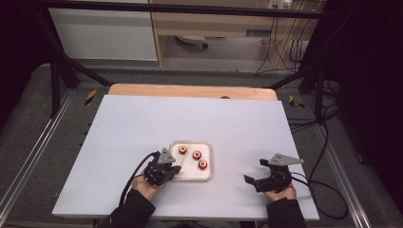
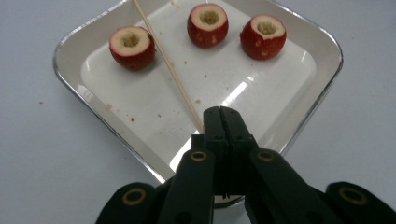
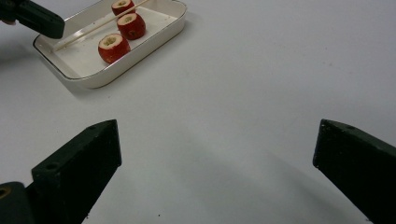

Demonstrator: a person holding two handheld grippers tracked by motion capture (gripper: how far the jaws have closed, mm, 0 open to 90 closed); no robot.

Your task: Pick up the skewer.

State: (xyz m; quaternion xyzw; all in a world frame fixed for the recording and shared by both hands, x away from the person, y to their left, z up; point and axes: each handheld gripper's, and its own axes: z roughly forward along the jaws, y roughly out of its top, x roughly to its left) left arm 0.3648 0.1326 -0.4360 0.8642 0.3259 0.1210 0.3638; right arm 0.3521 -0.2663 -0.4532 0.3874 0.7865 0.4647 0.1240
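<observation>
A shallow white tray sits on the white desk. The left tool, jaws pressed together on a thin wooden skewer, hovers over the tray's near edge. Three hollowed red fruits lie inside, flanking the skewer. The right tool, jaws wide and empty, rests well apart from the tray.

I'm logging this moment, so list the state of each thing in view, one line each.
left gripper: shut on the wooden skewer, near one end.
right gripper: open, nothing between its jaws, over bare table.
wooden skewer: slanting across the tray, not through any fruit.
three red fruits: cored, hollow on top, upright, apart.
white tray: flat on the table, speckled with crumbs.
</observation>
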